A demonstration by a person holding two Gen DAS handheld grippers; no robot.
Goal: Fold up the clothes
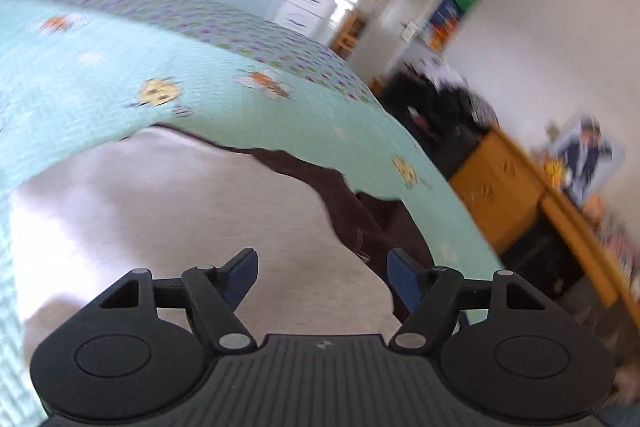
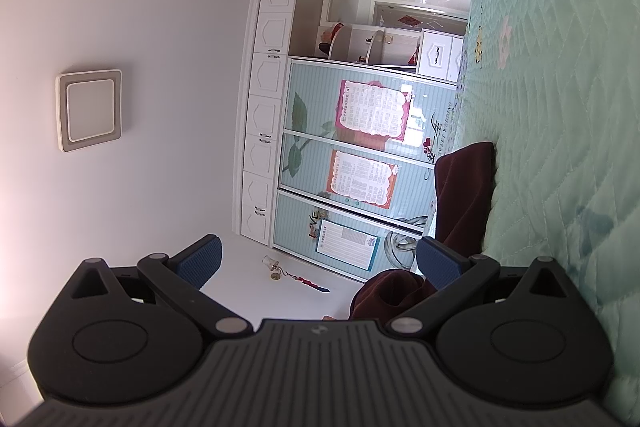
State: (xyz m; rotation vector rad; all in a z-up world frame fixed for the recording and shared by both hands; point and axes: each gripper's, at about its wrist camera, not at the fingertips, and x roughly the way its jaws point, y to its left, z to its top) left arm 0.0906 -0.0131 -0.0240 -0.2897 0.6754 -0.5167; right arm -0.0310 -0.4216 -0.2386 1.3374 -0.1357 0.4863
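Note:
A pale pinkish-white garment [image 1: 180,207] lies spread on the mint quilted bed [image 1: 100,75]. A dark brown cloth [image 1: 352,211] shows along its far right edge. My left gripper [image 1: 322,277] hovers over the pale garment with its jaws open and nothing between them. The right wrist view is turned on its side. There my right gripper [image 2: 320,263] stands open and empty, pointing up toward the wardrobe. The dark brown cloth [image 2: 464,187] lies on the bed [image 2: 560,107] just beyond the right fingertip [image 2: 440,263], with another fold of the cloth [image 2: 388,291] bunched under it.
A wooden cabinet [image 1: 504,187] stands past the bed's right edge, with a dark pile of things [image 1: 440,107] beside it. White drawers [image 1: 308,3] are at the back. A wardrobe with sliding doors and posters [image 2: 360,155] faces the bed. A square ceiling lamp [image 2: 90,110] shows at left.

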